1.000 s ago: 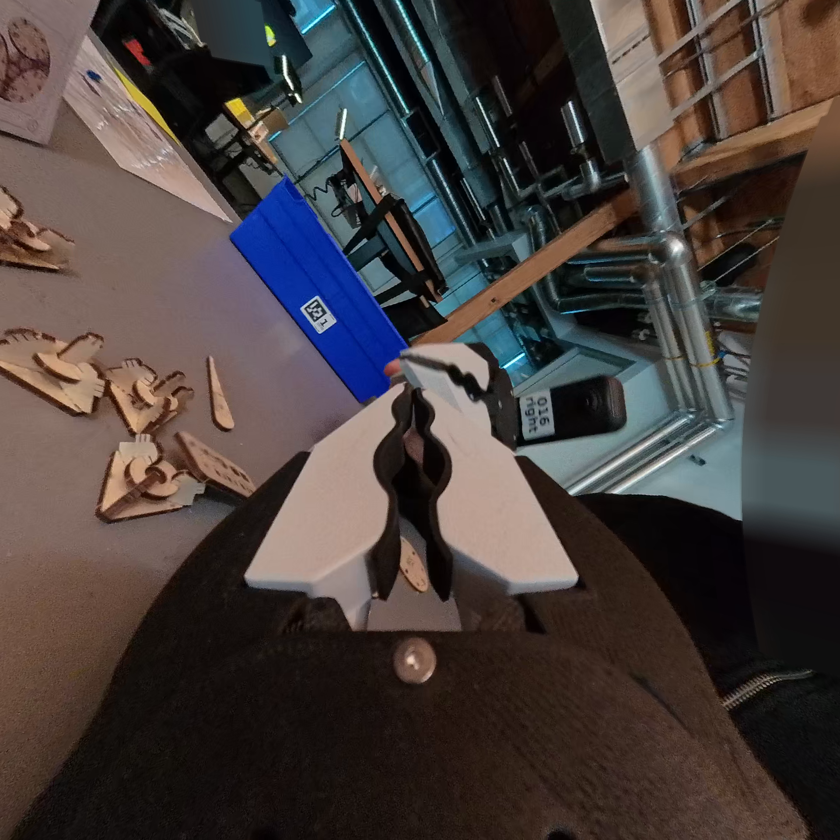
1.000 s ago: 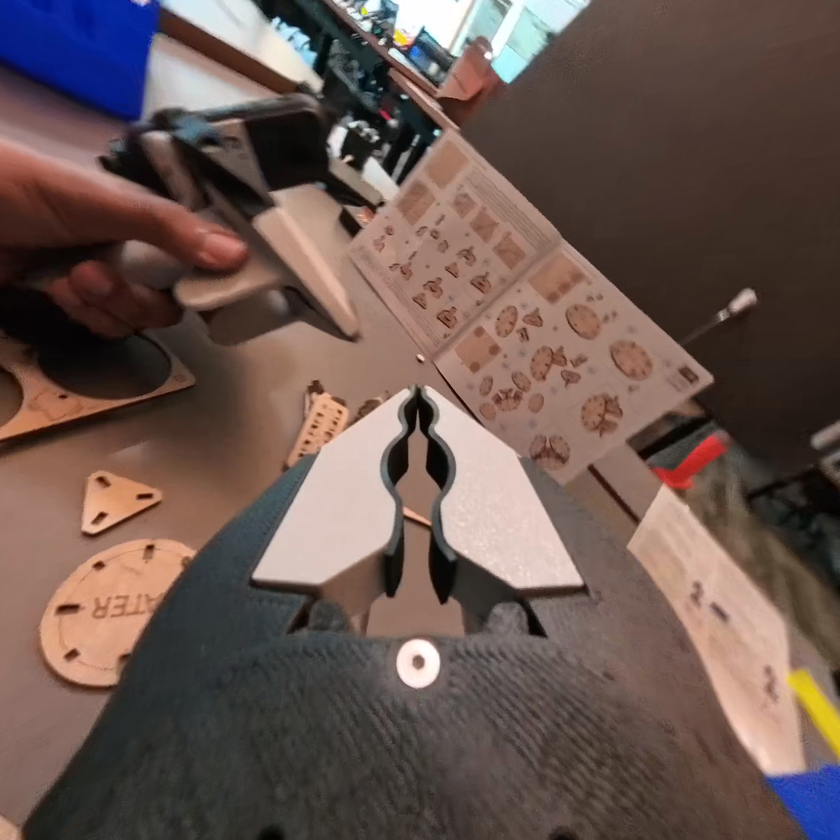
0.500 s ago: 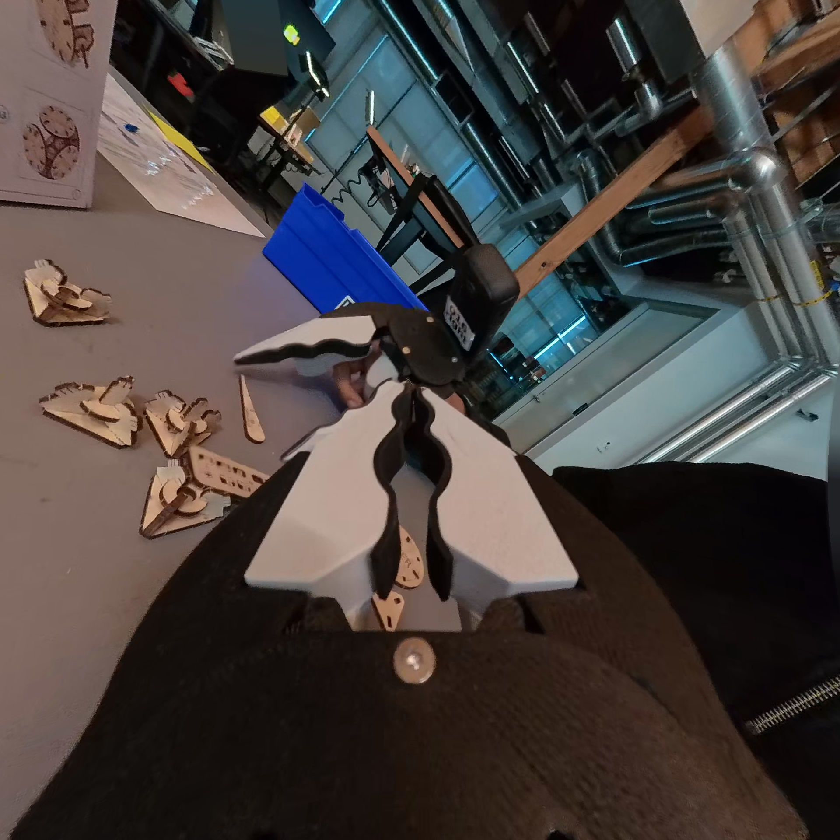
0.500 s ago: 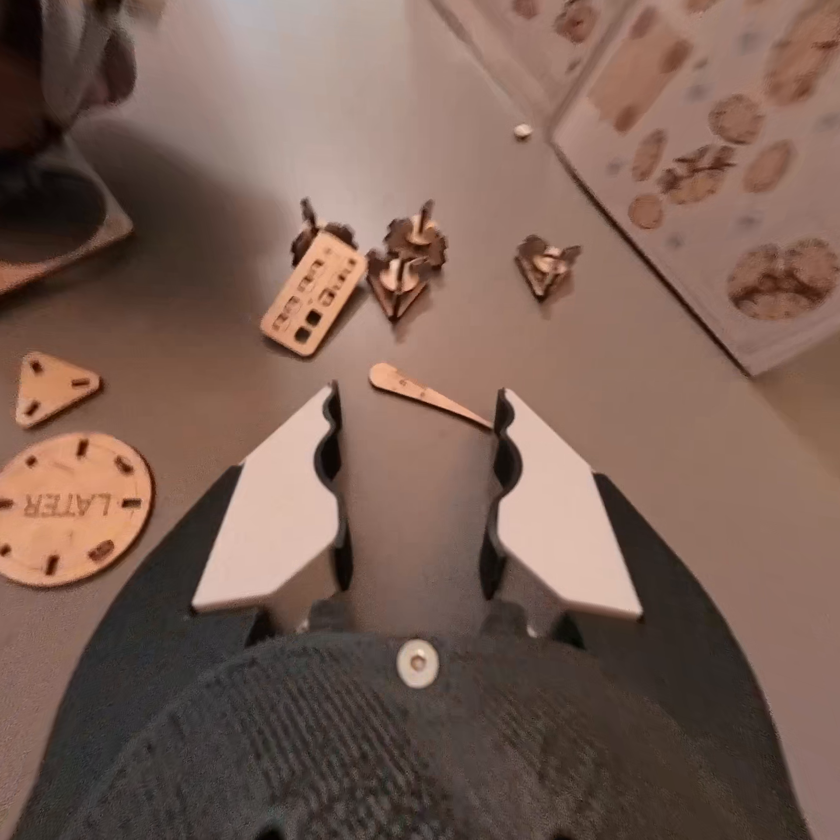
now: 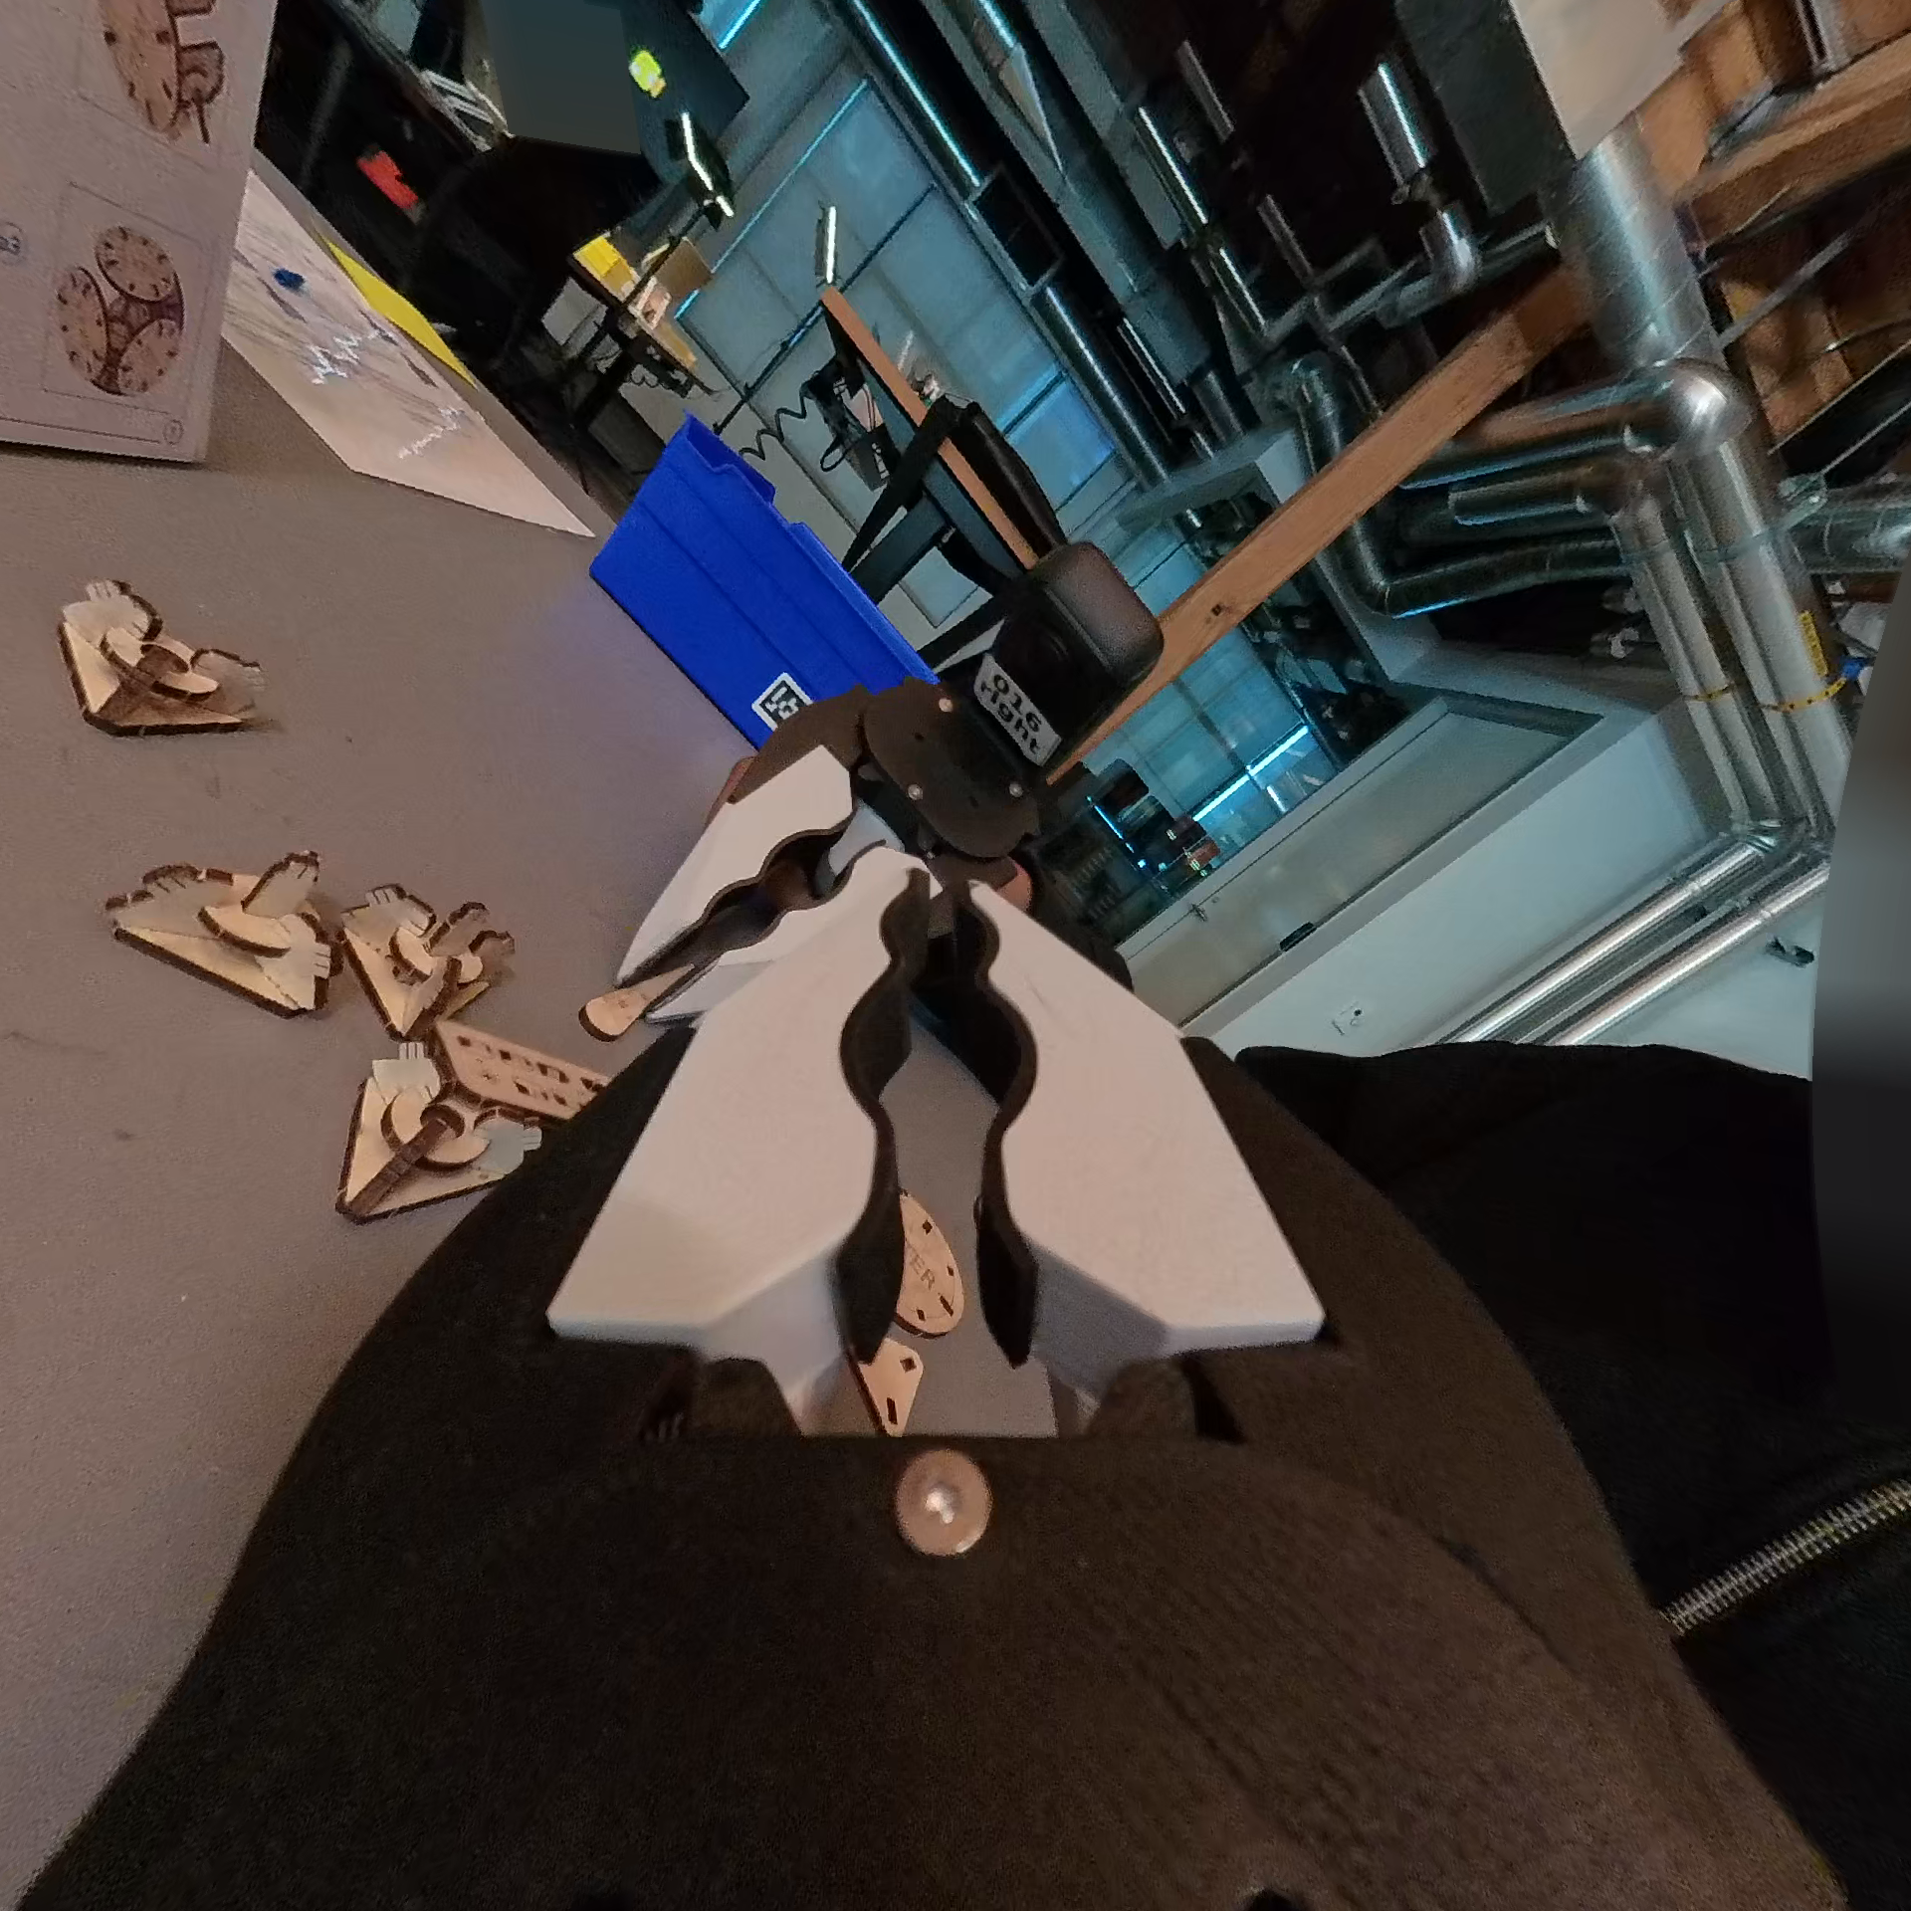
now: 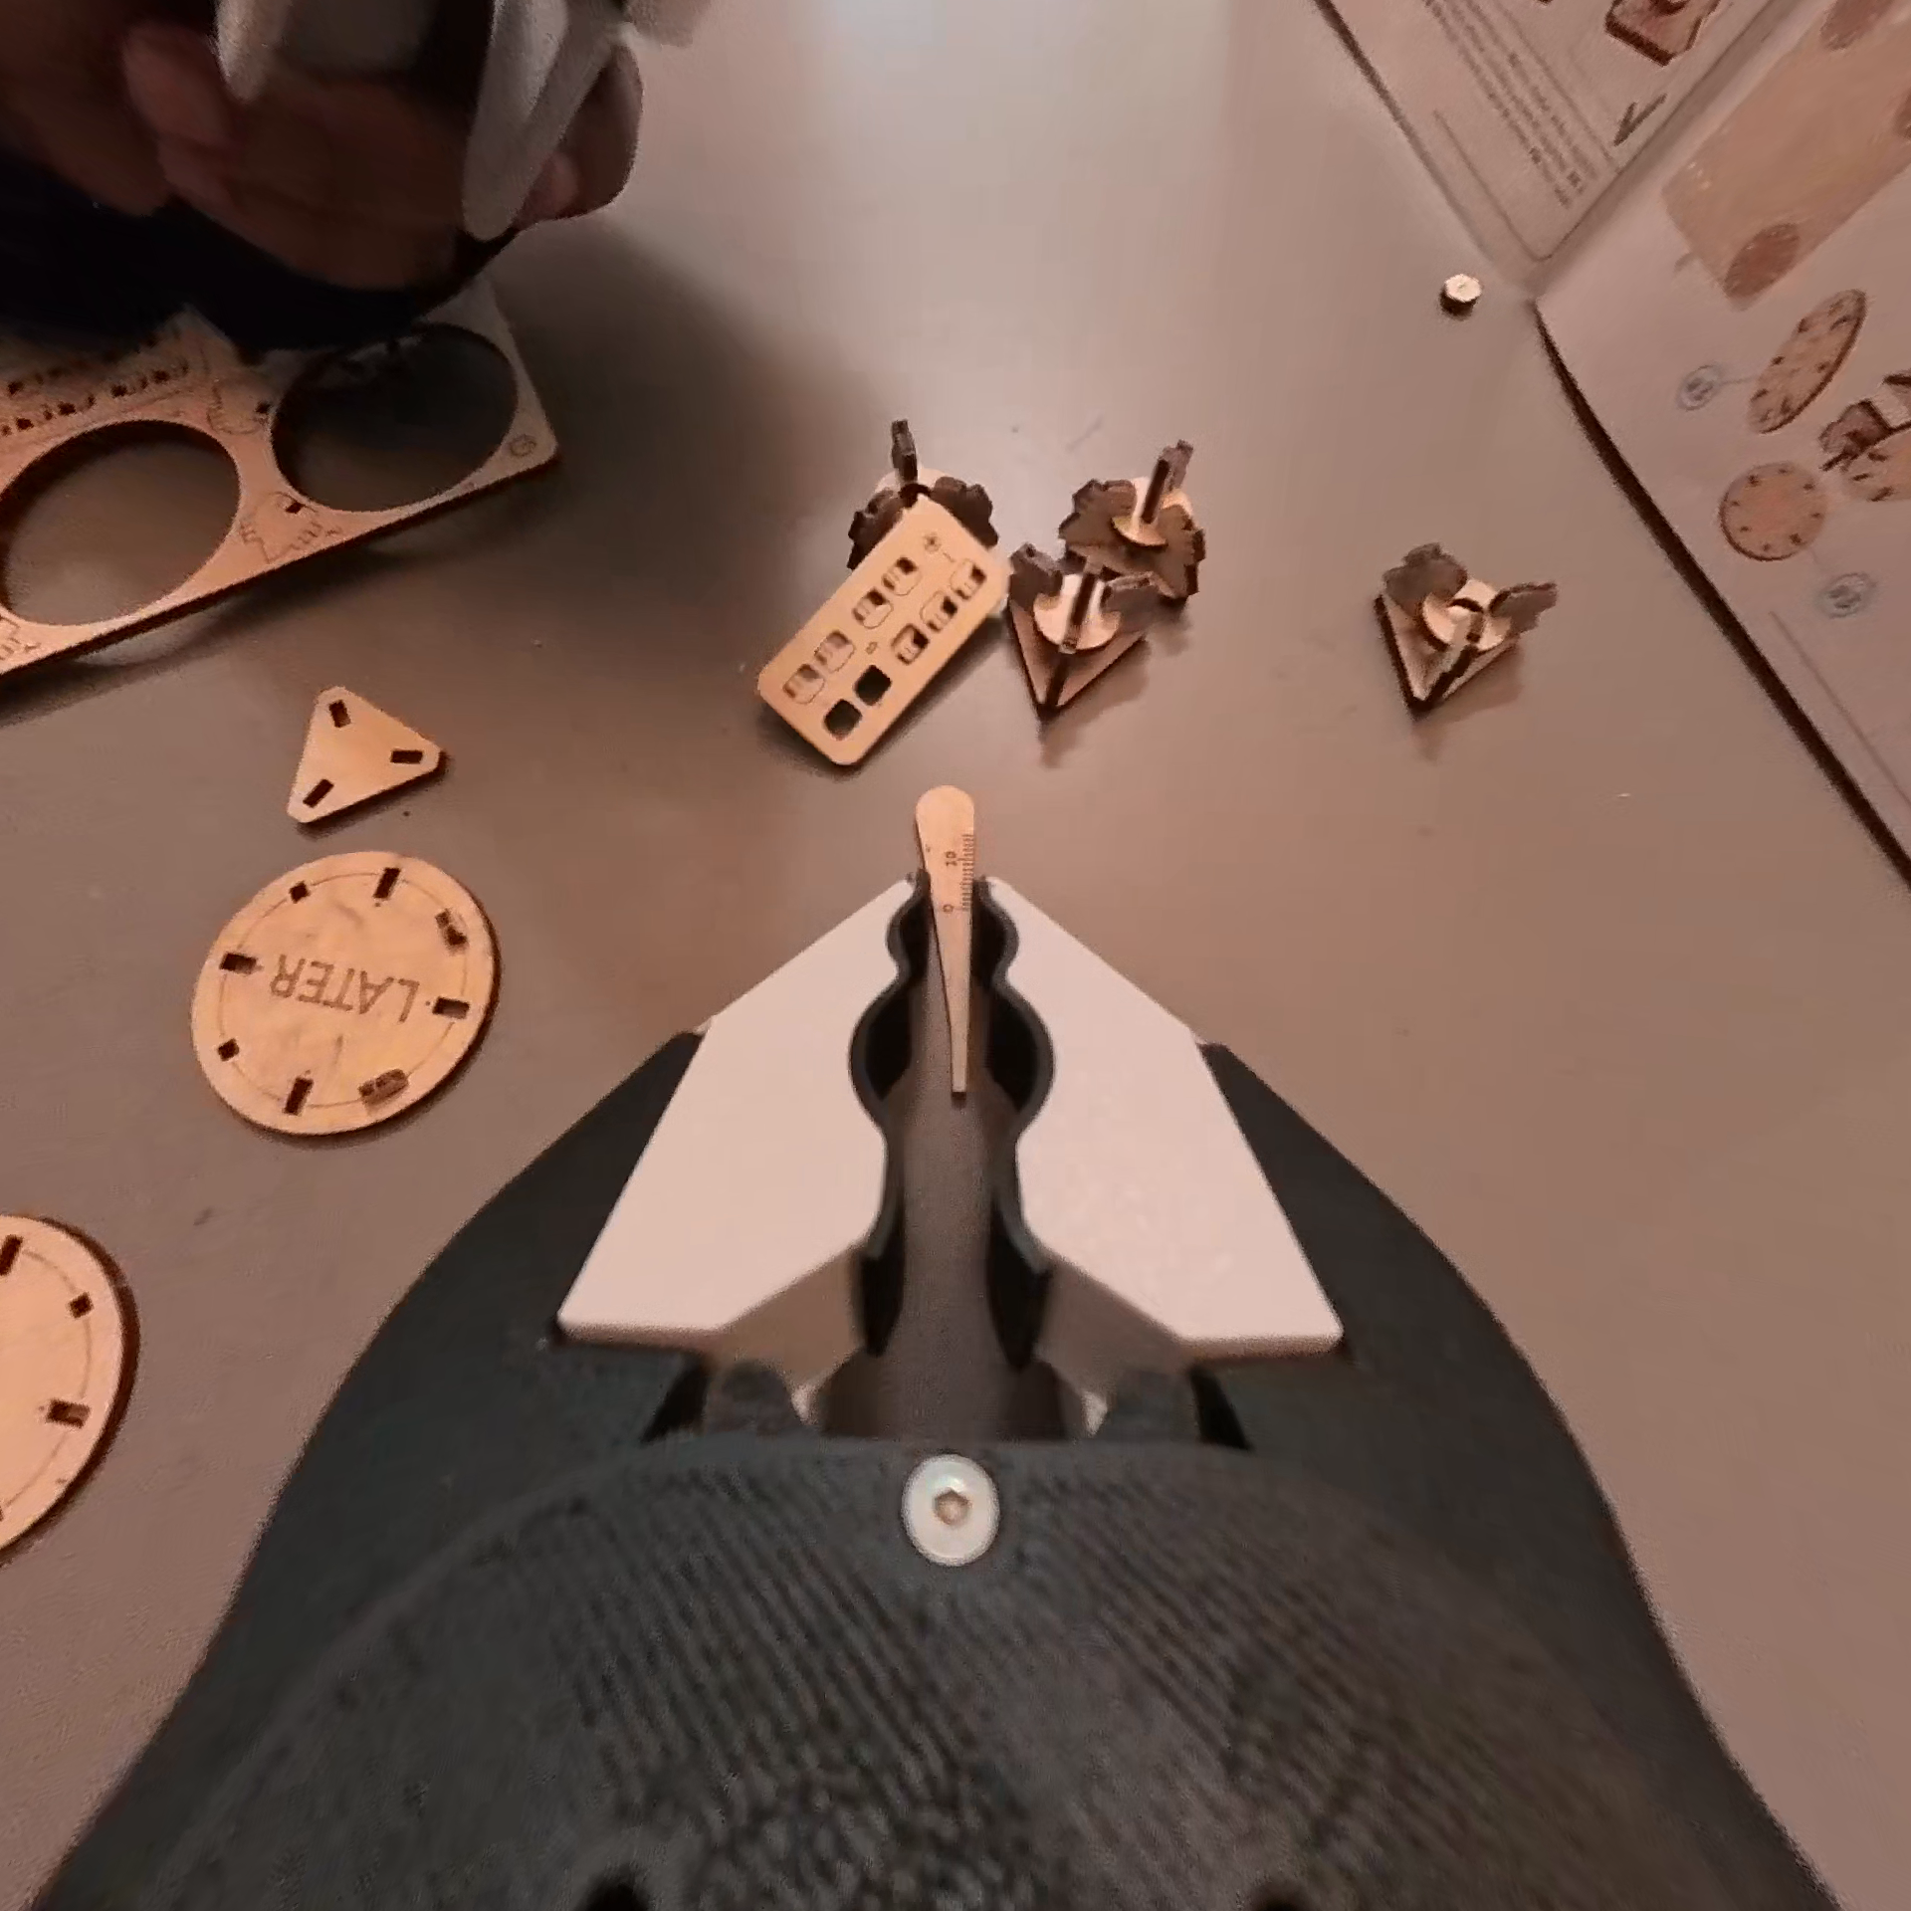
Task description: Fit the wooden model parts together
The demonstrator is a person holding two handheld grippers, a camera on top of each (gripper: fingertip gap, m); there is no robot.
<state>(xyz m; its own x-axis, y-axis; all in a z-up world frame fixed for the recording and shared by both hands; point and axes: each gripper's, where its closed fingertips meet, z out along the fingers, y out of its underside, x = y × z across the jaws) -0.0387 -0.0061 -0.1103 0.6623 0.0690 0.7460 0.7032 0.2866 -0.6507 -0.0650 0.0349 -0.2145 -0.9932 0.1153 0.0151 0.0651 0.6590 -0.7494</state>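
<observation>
Wood pieces lie scattered over the grey table (image 6: 1344,1034). The right gripper (image 6: 952,887) has its fingertips pinched on a thin tapered wooden pointer (image 6: 953,858), whose rounded end sticks out past the tips while its narrow end runs back between the fingers; the pointer lies low over the table (whether it touches the surface I cannot tell). Just beyond it sits a small slotted rectangular plate (image 6: 884,641), leaning on one of four little assembled triangular pieces; two of these (image 6: 1075,620) stand just right of the plate, and one more (image 6: 1453,631) farther right. To the left are a flat triangle (image 6: 357,760), a round disc with slots (image 6: 344,995), part of a second disc (image 6: 52,1375) at the edge, and a cut-out wooden sheet (image 6: 259,465) with round holes. A hand (image 6: 341,155) rests above that sheet. Printed instruction sheets (image 6: 1758,414) lie along the right side, with a tiny nut-like bit (image 6: 1458,293) near them.

The left gripper (image 5: 936,895) has its tips clenched together with nothing between them, raised and angled over the table, close beside the right gripper. A blue bin (image 5: 724,579) stands behind.
</observation>
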